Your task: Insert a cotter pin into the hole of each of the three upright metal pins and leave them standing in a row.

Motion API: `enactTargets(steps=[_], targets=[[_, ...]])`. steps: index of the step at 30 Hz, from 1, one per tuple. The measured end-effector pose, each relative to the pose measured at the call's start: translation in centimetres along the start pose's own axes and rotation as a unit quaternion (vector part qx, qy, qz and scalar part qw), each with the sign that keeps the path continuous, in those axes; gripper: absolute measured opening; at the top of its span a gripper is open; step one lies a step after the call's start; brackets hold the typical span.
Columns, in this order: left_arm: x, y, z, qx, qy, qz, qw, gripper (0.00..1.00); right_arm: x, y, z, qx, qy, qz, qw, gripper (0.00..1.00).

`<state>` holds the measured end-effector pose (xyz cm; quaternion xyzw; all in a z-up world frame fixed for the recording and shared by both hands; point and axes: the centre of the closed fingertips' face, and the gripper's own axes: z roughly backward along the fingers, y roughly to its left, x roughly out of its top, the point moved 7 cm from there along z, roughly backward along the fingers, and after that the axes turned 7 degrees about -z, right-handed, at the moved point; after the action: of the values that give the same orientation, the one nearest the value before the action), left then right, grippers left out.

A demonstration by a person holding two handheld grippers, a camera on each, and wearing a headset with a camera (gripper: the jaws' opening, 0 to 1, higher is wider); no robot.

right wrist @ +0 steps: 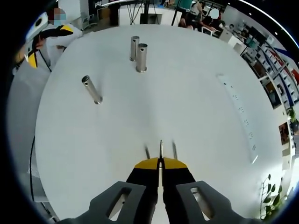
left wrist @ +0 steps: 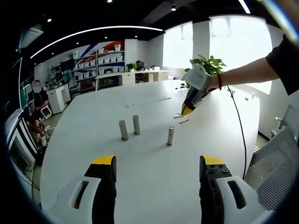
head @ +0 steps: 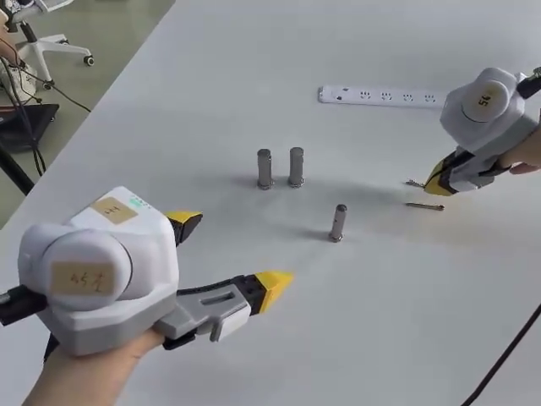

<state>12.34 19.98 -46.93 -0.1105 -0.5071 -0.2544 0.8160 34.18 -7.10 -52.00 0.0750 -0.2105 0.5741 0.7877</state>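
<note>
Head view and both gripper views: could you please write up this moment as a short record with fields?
surface: white table
pins: three upright grey metal pins, two side by side, the third apart
left gripper: open, holding nothing
right gripper: shut on a thin metal cotter pin
loose: second cotter pin lying on the table near the right gripper
far edge: white power strip
</note>
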Motion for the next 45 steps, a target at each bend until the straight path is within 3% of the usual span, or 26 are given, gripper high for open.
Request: enactTargets(steps=[8,14,20,23,25,33,37,45], targets=[[-0.1,-0.4,-0.2,-0.012,-0.001,0.003,0.9999,0.68,1.6,3.1,2.1,-0.001,-0.028,0.032,0.9991,0.00],[0.3,-0.7,-0.6,-0.015,-0.002,0.002,0.9999,0.66,2.3,5.9,3.3,0.011,-0.028,0.062,0.9976,0.00],[0.9,-0.7,-1.2,-0.024,-0.005,0.007,0.9997,0.62,2.9,7.1,4.1,0.018,-0.033,0.081,0.9960,0.00],[1.1,-0.9,-1.7,-0.037,0.001,0.028,0.9989,0.53,3.5,7.7,4.4,0.026,-0.051,0.090,0.9943,0.00],[1.2,-1.0,-1.9,-0.039,-0.005,0.036,0.9986,0.52,3.8,8.3,4.7,0.026,-0.056,0.094,0.9936,0.00],[1.8,-1.9,-2.9,-0.060,-0.001,0.051,0.9969,0.46,4.8,11.1,5.3,0.033,-0.074,0.129,0.9882,0.00],[2.3,-2.4,-3.4,-0.075,-0.005,0.057,0.9956,0.41,5.2,11.5,5.2,0.040,-0.080,0.145,0.9853,0.00],[3.0,-3.2,-4.4,-0.105,-0.005,0.073,0.9918,0.32,6.2,13.4,5.7,0.043,-0.102,0.193,0.9750,0.00]])
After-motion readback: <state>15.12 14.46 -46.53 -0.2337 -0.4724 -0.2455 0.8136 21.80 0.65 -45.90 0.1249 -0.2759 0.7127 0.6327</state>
